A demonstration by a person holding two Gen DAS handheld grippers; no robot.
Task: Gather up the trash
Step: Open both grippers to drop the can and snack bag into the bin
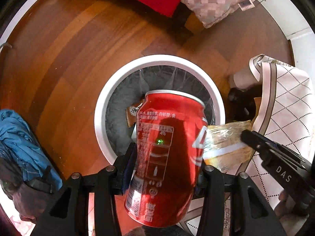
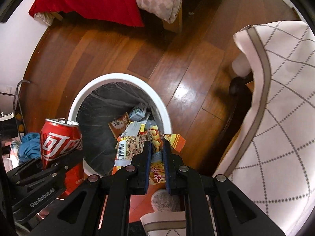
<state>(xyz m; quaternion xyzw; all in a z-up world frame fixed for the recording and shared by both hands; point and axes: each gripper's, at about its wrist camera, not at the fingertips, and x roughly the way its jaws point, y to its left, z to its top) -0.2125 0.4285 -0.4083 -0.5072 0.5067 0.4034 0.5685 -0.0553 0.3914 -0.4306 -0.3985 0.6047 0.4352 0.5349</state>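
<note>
Red soda can [image 1: 167, 157] clamped between left tongs [image 1: 164, 167], held tilted above white-rimmed trash bin [image 1: 157, 61] on wooden floor [image 1: 69, 59]. Crinkled yellow snack wrapper [image 2: 155, 157] pinched by right tongs [image 2: 157, 157] over bin's near rim. More wrappers seen inside black liner [image 2: 102, 108].

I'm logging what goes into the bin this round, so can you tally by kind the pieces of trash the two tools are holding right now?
Drink cans: 1, the red can clamped in the left tool
Snack wrappers: 1, the yellow-orange wrapper pinched in the right tool
Total: 2, both held over the white bin, which already holds other wrappers.
</note>
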